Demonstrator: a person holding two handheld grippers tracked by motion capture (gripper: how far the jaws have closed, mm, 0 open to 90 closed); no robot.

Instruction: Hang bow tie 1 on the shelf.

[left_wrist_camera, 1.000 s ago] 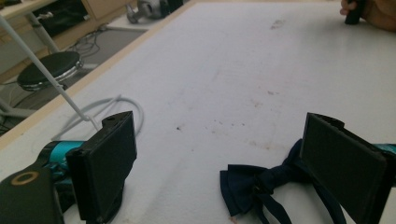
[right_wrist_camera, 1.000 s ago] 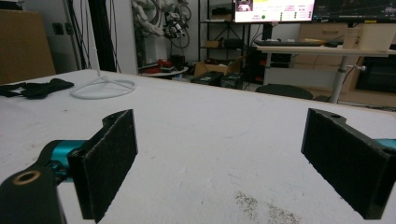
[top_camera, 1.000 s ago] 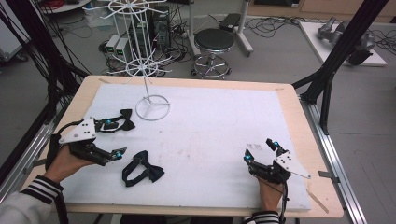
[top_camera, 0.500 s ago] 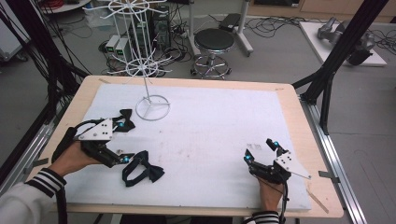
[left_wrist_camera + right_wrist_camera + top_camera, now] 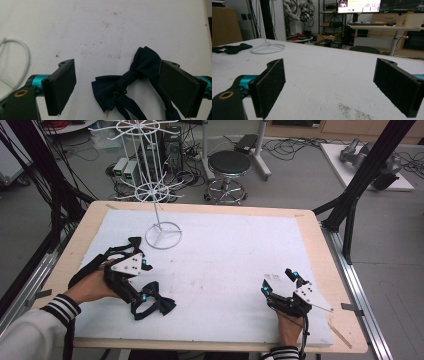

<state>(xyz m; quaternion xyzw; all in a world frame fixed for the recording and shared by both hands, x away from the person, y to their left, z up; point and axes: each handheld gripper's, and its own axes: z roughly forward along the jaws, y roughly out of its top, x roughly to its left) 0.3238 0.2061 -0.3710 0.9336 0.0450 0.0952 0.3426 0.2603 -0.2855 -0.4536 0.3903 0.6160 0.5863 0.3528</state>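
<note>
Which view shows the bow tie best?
Left gripper view: the bow tie lies close up between the open jaws, folds and strap clear. High view shows it small, by the left gripper. Right gripper view: far, dark shape.

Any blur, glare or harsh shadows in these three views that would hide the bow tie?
High view: even light, no glare, bow tie soft and small. Left gripper view: bow tie sharp, faint shadow, one open jaw overlapping its right wing. Right gripper view: near jaws slightly soft, monitor bright, table evenly lit.
</note>
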